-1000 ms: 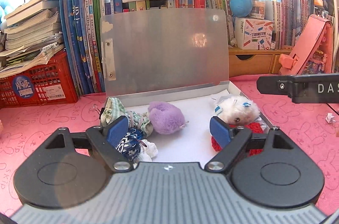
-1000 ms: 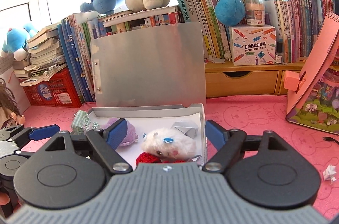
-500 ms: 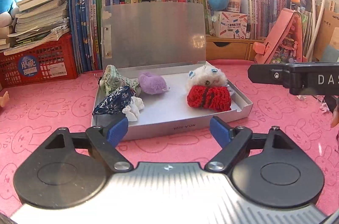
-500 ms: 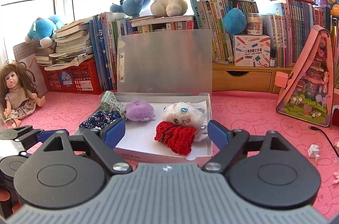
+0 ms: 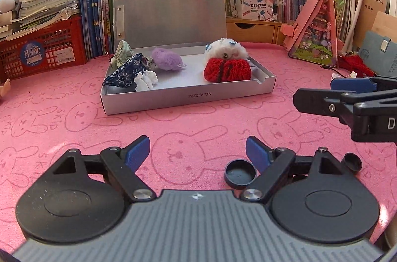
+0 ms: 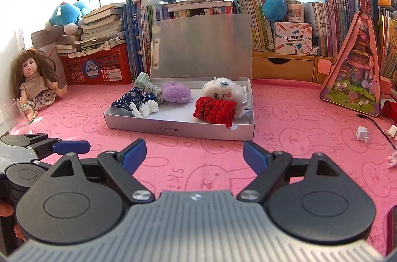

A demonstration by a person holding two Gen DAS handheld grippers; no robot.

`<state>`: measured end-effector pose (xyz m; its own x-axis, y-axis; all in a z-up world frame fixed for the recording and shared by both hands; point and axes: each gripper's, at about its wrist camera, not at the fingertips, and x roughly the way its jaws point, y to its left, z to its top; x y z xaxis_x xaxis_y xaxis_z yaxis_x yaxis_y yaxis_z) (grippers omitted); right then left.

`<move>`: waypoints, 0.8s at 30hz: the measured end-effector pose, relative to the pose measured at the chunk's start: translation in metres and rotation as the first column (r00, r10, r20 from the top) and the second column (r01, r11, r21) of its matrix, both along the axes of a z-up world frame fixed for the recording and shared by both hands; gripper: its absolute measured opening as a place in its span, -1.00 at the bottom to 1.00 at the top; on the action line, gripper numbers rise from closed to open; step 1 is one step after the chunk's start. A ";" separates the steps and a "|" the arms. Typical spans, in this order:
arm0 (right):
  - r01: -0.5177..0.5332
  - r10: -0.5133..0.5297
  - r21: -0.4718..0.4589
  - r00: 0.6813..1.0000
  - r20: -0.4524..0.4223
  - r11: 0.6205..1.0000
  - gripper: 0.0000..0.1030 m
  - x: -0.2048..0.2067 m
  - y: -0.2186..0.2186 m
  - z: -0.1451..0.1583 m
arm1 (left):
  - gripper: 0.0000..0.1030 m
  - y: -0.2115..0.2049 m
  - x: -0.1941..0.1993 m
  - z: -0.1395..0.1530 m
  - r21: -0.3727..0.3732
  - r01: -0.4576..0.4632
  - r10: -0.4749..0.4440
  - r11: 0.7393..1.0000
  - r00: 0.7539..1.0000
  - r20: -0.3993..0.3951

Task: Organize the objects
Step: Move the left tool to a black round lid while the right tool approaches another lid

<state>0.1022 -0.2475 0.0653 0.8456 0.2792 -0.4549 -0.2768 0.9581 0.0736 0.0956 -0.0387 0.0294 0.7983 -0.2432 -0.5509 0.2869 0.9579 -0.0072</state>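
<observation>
Pink counter (image 5: 198,118) carries the box (image 5: 188,96), lid propped open so its toys (image 6: 214,109) stay reachable. Left claw (image 5: 197,154) and right claw (image 6: 194,155) hover wide and empty, near the box front.

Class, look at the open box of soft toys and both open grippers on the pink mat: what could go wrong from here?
1. The lid stands upright against the books; a nudge might drop it onto the toys.
2. The red knit and white plush crowd the box's right end, so the lid may not shut flat.
3. The black cap lies by the left gripper; it could get knocked away. The right gripper holds nothing.
</observation>
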 end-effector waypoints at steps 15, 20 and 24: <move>-0.048 0.043 -0.106 0.998 -0.050 0.993 0.73 -0.033 -0.001 -0.031 | 0.70 -0.009 -0.006 -0.018 0.011 0.025 -0.025 1.000 0.999 -0.035; -0.067 0.059 -0.119 0.996 -0.066 0.991 0.71 -0.037 0.005 -0.042 | 0.70 -0.012 -0.006 -0.022 0.018 0.021 -0.021 1.000 0.999 -0.040; -0.084 0.073 -0.124 0.993 -0.091 0.989 0.61 -0.038 0.009 -0.050 | 0.70 -0.015 -0.005 -0.027 0.019 0.024 -0.023 1.000 0.998 -0.051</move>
<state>0.0643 -0.2383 0.0149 0.7797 0.2786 -0.5608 -0.3494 0.9367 -0.0205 0.0904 -0.0533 0.0023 0.7631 -0.2505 -0.5957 0.3091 0.9510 -0.0039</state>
